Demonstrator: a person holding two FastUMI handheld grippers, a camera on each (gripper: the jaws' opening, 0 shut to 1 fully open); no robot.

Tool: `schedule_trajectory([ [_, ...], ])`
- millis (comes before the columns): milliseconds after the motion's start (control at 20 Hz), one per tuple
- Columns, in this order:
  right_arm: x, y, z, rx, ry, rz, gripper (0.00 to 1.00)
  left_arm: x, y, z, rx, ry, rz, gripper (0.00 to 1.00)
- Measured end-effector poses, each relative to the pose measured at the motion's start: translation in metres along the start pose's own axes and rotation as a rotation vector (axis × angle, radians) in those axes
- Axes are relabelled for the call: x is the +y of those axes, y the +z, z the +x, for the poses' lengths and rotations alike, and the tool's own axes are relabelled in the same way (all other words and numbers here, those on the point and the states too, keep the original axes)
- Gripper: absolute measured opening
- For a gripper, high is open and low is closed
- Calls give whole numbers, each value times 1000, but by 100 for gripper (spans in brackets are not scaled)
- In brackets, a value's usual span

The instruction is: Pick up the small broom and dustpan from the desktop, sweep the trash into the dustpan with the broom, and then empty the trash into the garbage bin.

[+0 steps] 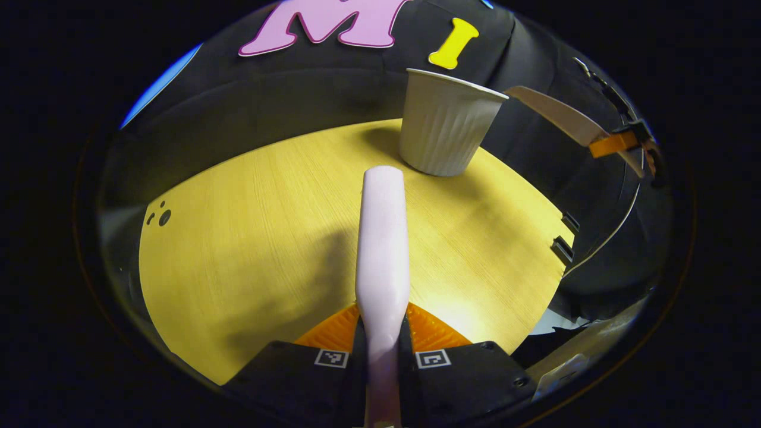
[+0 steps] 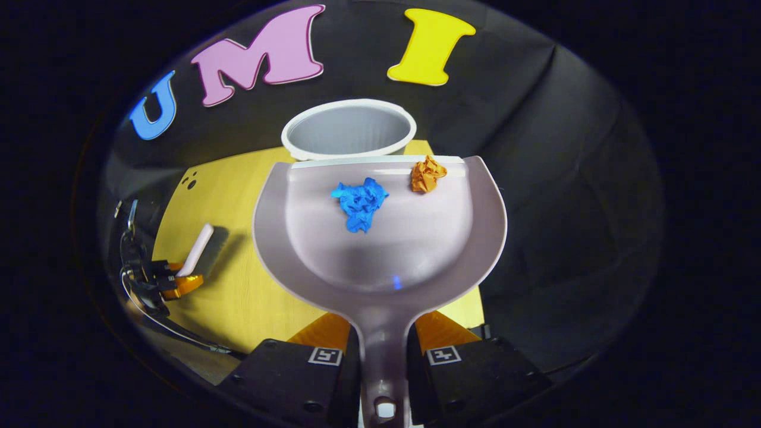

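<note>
Dustpan (image 2: 380, 238) handle clamped in right gripper (image 2: 383, 342), lip just ahead at bin (image 2: 349, 132) rim so blue wad (image 2: 360, 204) and orange wad (image 2: 427, 174) can tip in. Left gripper (image 1: 383, 333) clamps broom (image 1: 383, 249), parked aside over desk (image 1: 250, 238).

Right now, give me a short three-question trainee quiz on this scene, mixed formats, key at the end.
1. True or false: the dustpan holds two crumpled paper wads.
2. Multiple choice: the left hand-held gripper is shut on A) a cup, B) the broom, C) nothing.
3. Fill in: the front edge of the dustpan, gripped by the right hand-held gripper, sits near the rim of the ____.

Key
1. True: a blue wad and an orange wad.
2. B, by its handle.
3. Garbage bin, the white ribbed container standing on the yellow desktop.
</note>
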State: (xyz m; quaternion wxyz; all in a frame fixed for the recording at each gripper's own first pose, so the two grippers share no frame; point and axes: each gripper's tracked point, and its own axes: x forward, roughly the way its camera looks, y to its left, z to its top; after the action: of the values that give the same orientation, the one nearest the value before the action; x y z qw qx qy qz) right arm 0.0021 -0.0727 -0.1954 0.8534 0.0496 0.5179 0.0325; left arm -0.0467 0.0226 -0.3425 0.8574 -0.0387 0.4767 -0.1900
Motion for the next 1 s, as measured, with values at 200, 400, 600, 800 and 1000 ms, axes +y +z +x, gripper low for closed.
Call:
schedule_trajectory([
  [200,-31,48,5,10,-82,-61,36,8,-5,2,1,3,-21,27],
  [400,-46,90,21,42,-136,-135,36,12,-13,0,-2,3,-24,27],
  [600,-50,107,31,106,-165,-216,36,13,-22,-2,-3,3,-37,25],
  [800,-57,119,43,210,-189,-337,31,9,-30,-3,-2,0,-42,25],
  [1000,-56,129,42,298,-192,-403,36,9,-37,-3,9,-1,-52,25],
])
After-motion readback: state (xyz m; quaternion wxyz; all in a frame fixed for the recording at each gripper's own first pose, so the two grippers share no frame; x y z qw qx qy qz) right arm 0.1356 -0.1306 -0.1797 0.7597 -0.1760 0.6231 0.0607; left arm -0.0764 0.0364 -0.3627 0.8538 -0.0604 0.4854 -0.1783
